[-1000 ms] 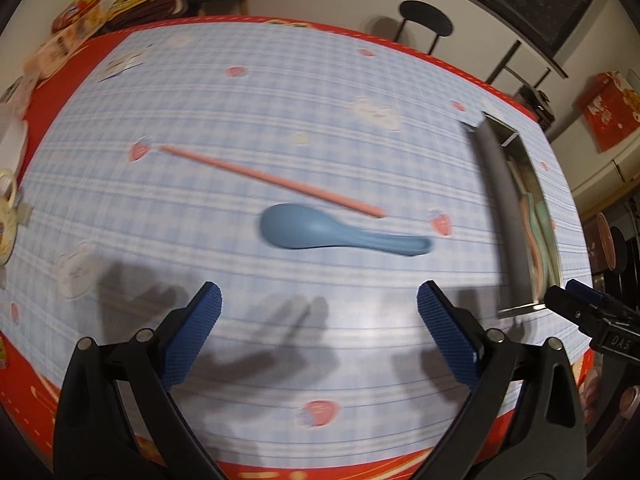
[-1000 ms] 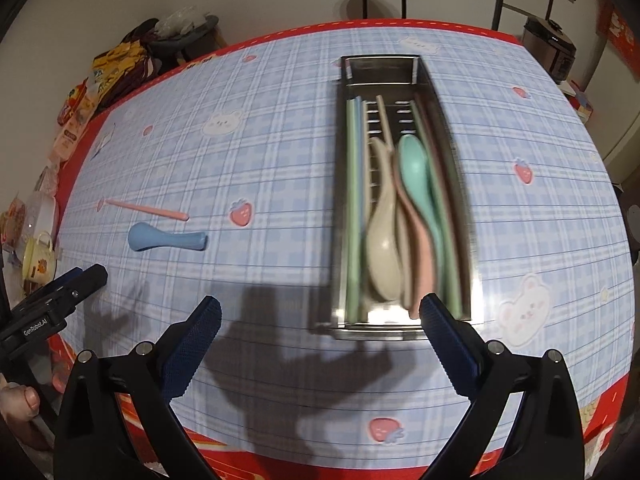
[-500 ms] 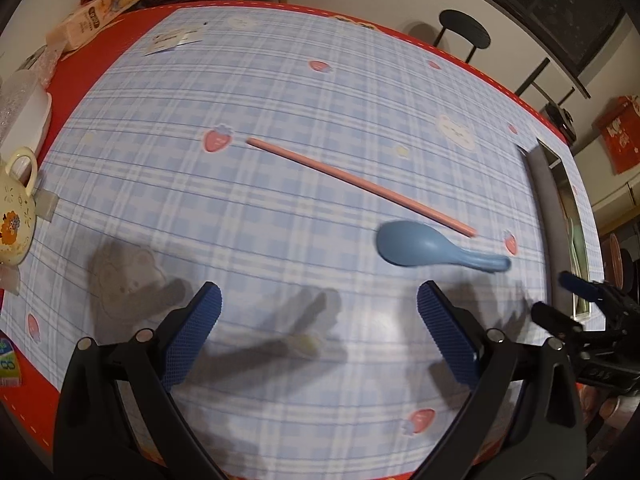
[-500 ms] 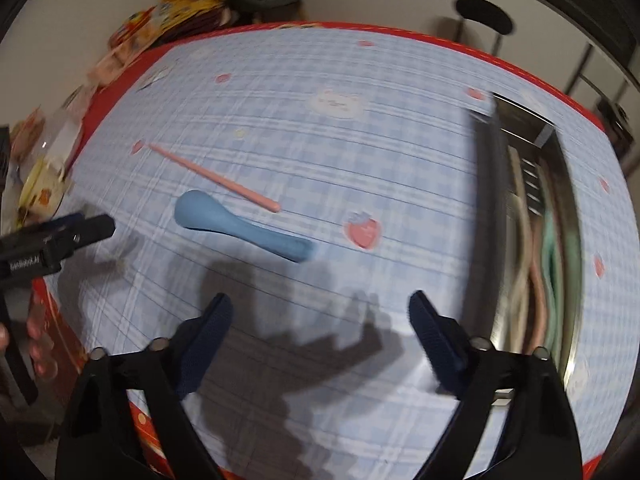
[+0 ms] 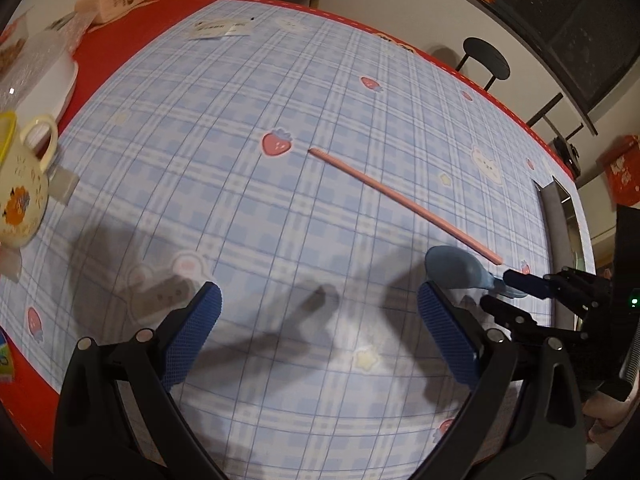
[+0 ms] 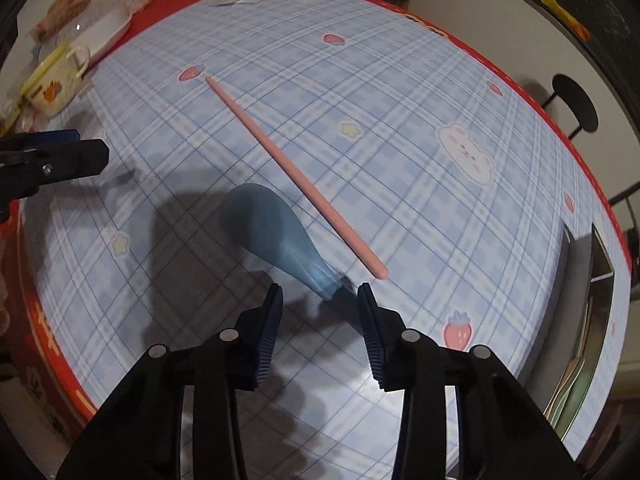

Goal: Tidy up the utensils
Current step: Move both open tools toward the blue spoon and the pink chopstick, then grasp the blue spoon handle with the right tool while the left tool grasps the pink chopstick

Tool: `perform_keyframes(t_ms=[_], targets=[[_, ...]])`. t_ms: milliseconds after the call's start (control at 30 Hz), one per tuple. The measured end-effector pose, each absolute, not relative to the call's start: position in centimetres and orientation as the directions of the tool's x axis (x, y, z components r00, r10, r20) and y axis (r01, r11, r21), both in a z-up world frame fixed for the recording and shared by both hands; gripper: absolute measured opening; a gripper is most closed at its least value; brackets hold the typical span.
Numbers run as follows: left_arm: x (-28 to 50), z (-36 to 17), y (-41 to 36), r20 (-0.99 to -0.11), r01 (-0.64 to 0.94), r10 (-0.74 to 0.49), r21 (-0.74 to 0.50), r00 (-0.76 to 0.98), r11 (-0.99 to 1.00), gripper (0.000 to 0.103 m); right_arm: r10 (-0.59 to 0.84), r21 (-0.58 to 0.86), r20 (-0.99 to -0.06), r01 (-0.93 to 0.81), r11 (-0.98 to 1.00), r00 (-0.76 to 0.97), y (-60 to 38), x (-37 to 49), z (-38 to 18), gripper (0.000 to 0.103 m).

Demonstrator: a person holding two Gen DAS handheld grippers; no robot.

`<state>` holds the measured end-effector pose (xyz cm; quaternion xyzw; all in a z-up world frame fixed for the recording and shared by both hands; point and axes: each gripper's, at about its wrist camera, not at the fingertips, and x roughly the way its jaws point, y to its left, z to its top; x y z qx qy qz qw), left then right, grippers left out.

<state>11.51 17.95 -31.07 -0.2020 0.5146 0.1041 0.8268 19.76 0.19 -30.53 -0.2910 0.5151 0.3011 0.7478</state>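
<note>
1. The table (image 5: 320, 92) is round under me, covered in a smooth blue plaid cloth printed with strawberries and bears, with a red border.
2. The metal utensil tray (image 6: 576, 276) sits at the table's right edge; it is cut off, and only slivers of what lies in it show.
3. My left claw (image 5: 318, 332) hangs over bare cloth with its ribbed blue pads spread wide, holding nothing.
4. My right claw (image 6: 319, 312) is low at the spoon's handle, pads partly parted on either side of it; I cannot tell whether they touch it.
5. The pink chopstick (image 6: 294, 174), a thin, smooth rod, lies diagonally just beside the spoon.
6. The blue spoon (image 6: 276, 236) lies bowl away from my right claw; its handle end is blurred and shadowed.
7. A cream mug (image 5: 20, 192) stands at the left rim among cluttered packets.
</note>
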Motion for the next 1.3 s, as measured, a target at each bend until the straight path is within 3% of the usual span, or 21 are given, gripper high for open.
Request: perform_keyframes(t_ms=[267,433,633,767,867,967,1033,1100,1133,1300], targets=[[10.5,-31.4,18.3,-0.888,-0.383,-0.043,-0.241,0.458,0.891,0.097,0.098,-0.2,-0.938,-0.751,0.63,0.333,2.0,19.1,-30.9,0.03],[10.5,-30.9,18.6,-0.873,-0.343,-0.044,-0.237,0.485,0.909,0.097,0.104,-0.165,-0.943,-0.718,0.676,0.315,1.6,19.5,-30.9,0.024],[13.3,-30.5,17.5,-0.864,-0.173,-0.057,-0.164,0.499,0.971,0.097,0.196,0.054,-0.963,-0.578,0.814,0.186,-2.3,20.5,-30.5,0.002],[15.9,-30.8,16.2,-0.866,-0.065,-0.079,-0.127,0.493,0.99,0.097,0.266,0.17,-0.951,-0.455,0.874,0.156,-5.4,20.8,-30.5,0.002],[18.3,-31.0,15.5,-0.867,-0.009,-0.088,-0.106,0.491,0.994,0.097,0.267,0.162,-0.947,-0.452,0.877,0.178,-6.1,20.4,-30.1,0.002],[20.0,-31.0,15.4,-0.86,0.023,-0.121,-0.126,0.495,0.992,0.096,0.253,0.118,-0.945,-0.509,0.853,0.206,-5.4,19.9,-29.5,0.006],[20.9,-30.9,15.4,-0.851,0.061,-0.156,-0.145,0.502,0.988,0.087,0.251,0.099,-0.944,-0.538,0.837,0.217,-4.6,19.7,-29.4,0.024],[22.0,-31.1,15.0,-0.852,0.116,-0.182,-0.143,0.491,0.983,0.074,0.259,0.091,-0.938,-0.56,0.823,0.229,-3.9,19.8,-29.3,0.033],[22.3,-31.2,14.8,-0.855,0.138,-0.19,-0.14,0.483,0.98,0.069,0.265,0.089,-0.936,-0.574,0.814,0.231,-3.5,19.8,-29.3,0.034],[23.7,-31.9,14.8,-0.866,0.222,-0.229,-0.142,0.444,0.965,0.063,0.256,0.055,-0.935,-0.613,0.788,0.245,-1.7,20.3,-29.6,0.04]])
